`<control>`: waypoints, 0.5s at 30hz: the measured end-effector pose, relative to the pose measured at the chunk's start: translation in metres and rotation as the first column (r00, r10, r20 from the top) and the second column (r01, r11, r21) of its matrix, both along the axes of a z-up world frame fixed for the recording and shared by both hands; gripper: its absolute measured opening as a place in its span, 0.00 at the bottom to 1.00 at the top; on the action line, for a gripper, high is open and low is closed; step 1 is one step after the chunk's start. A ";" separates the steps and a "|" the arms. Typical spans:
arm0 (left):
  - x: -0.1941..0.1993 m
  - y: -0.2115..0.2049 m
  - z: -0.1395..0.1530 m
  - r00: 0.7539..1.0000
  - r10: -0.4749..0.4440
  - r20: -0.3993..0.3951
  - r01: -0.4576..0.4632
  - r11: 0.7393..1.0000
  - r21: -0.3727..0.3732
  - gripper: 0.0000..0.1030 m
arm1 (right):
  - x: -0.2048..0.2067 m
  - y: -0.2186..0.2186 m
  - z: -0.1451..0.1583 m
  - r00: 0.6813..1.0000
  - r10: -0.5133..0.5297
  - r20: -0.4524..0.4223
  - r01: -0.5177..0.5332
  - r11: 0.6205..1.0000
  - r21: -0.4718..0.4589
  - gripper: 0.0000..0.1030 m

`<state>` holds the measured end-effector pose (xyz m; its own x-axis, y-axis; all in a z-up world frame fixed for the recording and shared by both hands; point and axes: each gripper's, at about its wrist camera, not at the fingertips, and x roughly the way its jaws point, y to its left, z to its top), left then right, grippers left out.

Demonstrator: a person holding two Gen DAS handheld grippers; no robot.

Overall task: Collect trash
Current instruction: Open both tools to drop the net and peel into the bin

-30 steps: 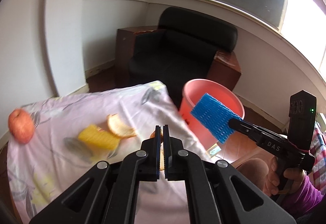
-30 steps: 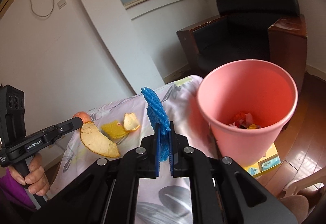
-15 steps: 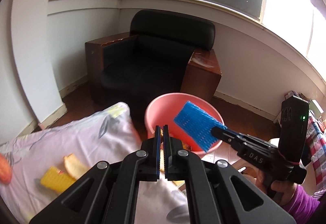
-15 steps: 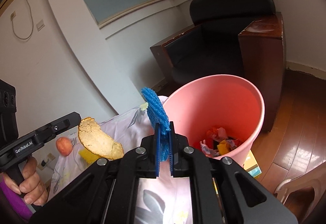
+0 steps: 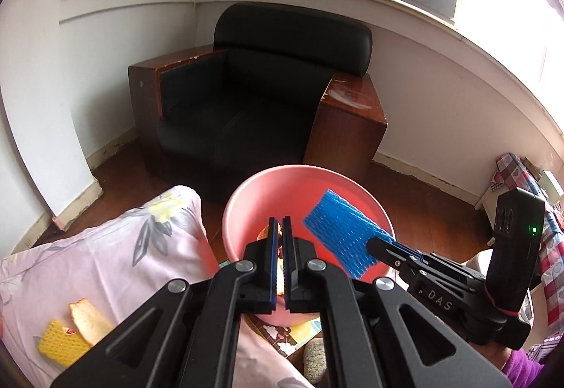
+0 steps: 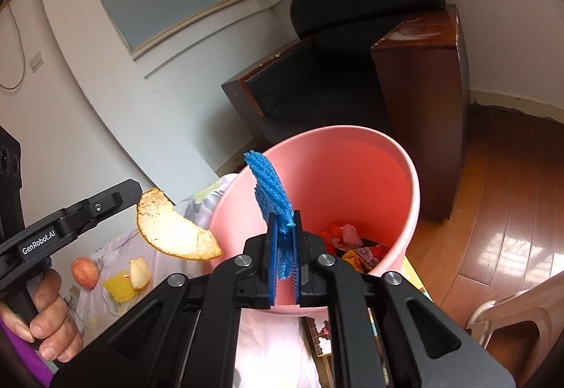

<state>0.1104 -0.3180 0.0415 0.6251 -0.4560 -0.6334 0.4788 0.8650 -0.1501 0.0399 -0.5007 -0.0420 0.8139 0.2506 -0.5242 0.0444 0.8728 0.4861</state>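
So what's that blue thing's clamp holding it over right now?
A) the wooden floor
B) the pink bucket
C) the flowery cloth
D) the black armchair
B: the right gripper pinches the blue foam net with the pink bucket and its open mouth right behind and below it.

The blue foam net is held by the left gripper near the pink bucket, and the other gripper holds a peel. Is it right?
Not quite. The right wrist view shows the blue foam net clamped in the right gripper near the pink bucket; the left gripper holds the peel.
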 end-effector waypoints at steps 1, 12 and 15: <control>0.002 -0.003 -0.002 1.000 -0.002 -0.002 0.002 1.000 0.002 0.02 | 0.000 -0.002 -0.002 1.000 -0.003 -0.003 0.003 1.000 0.000 0.07; 0.013 -0.014 -0.015 0.999 -0.006 -0.034 0.005 1.000 -0.014 0.03 | 0.016 -0.009 -0.009 0.999 -0.028 -0.028 0.027 0.999 -0.027 0.07; 0.012 -0.013 -0.014 1.000 -0.005 -0.027 0.004 1.000 -0.021 0.28 | 0.017 -0.006 -0.009 0.999 -0.023 -0.043 0.022 0.999 -0.029 0.16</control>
